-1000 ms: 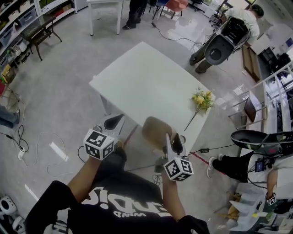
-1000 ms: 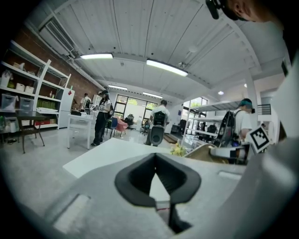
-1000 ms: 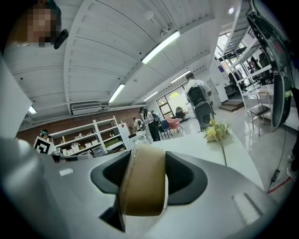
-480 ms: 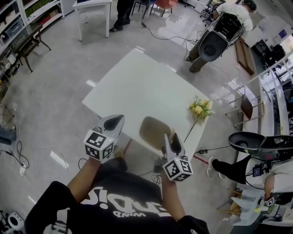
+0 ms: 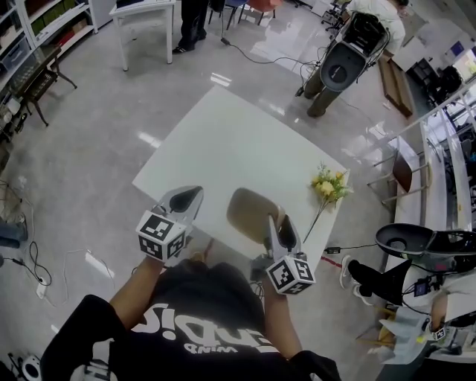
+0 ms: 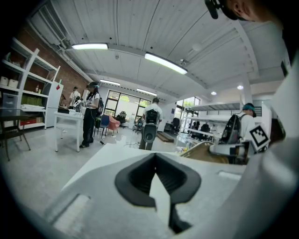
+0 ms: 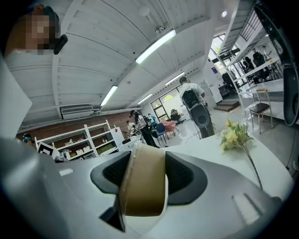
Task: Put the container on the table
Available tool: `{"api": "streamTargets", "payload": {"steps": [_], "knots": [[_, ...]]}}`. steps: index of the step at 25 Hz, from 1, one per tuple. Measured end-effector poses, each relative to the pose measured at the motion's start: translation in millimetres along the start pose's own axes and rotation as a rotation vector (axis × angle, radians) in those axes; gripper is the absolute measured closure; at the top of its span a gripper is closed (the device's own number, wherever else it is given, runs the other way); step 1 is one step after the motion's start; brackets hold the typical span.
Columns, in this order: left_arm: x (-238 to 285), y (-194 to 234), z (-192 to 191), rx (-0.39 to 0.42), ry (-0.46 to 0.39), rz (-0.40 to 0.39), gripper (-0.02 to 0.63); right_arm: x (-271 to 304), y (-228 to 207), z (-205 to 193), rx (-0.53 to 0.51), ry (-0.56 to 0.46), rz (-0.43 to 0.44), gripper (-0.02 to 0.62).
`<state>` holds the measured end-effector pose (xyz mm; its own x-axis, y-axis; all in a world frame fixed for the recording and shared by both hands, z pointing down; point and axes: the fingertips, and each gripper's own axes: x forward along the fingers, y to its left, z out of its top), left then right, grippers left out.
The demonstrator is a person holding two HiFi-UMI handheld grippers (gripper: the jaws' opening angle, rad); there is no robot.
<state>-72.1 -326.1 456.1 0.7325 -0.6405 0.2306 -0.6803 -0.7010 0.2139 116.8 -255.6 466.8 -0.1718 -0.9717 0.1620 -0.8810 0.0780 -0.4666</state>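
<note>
A tan oval container with a clear lid hangs over the near edge of the white table, with my right gripper shut on its rim. In the right gripper view the container fills the gap between the jaws, edge on. My left gripper is held to the left of the container at the table's near corner. Its jaws meet at the tips with nothing between them. In the left gripper view, the container shows at the right.
A bunch of yellow flowers lies at the table's right edge, also in the right gripper view as flowers. A person with a large speaker stands beyond the table. A chair is at the right, and a small white table is far left.
The table has come nearer beneath the grippers. The container, held off the near edge before, now hangs over the tabletop. Both grippers keep their pose and state.
</note>
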Motion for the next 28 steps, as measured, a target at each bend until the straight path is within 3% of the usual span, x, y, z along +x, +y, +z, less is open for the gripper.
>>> {"api": "streamTargets", "payload": {"steps": [15,28], "knots": [[61.9,21.0,19.9,-0.009,0.022,-0.033,0.604,61.2,-22.1,33.4,-0.021,0.019,0.002,0.367],[117.5,30.5,25.1,-0.008,0.044,-0.022,0.604,142.2,-71.7,36.9,0.072,0.07,0.054,0.367]]}}
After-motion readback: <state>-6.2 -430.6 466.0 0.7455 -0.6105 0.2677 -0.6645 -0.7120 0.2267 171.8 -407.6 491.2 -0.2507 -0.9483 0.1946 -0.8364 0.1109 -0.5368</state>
